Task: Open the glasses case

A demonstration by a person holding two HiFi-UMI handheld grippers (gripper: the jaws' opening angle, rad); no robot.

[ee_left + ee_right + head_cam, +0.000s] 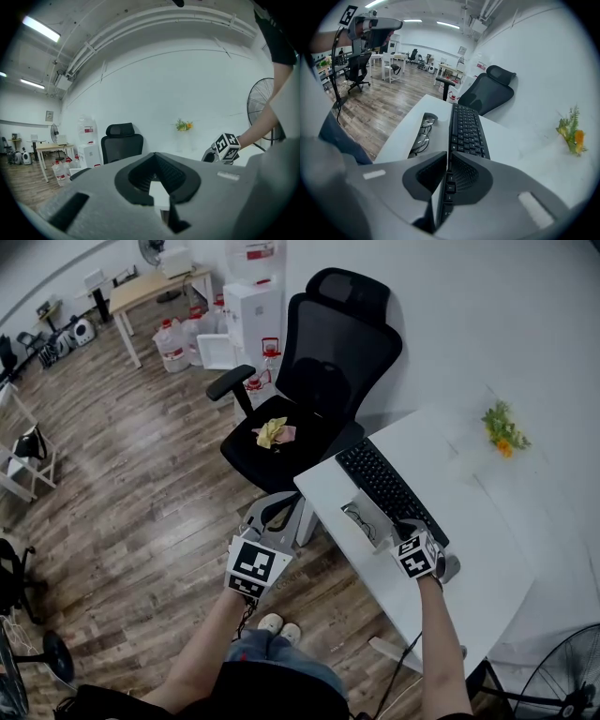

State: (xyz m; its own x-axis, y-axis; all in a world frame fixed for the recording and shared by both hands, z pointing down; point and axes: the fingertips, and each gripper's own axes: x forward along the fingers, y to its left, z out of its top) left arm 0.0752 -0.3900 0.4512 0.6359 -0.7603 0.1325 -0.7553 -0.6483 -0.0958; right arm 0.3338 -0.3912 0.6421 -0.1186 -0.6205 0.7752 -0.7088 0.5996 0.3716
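Note:
The glasses case (368, 517) lies open on the white desk (487, 549), just left of the keyboard, with a pair of glasses (420, 134) resting in its tray. Its thin white lid (438, 197) stands upright. My right gripper (397, 532) points down at the case's near end. In the right gripper view (446, 161) the lid's edge sits in the narrow gap between the jaws, and keys show through beside it, so the pads do not press. My left gripper (278, 506) hangs off the desk's left edge over the floor, open and holding nothing.
A black keyboard (389, 486) lies alongside the case. A black office chair (309, 399) with a yellow cloth on its seat stands past the desk's corner. A small flower bunch (503, 427) sits at the far right, and a floor fan (562, 681) stands at the lower right.

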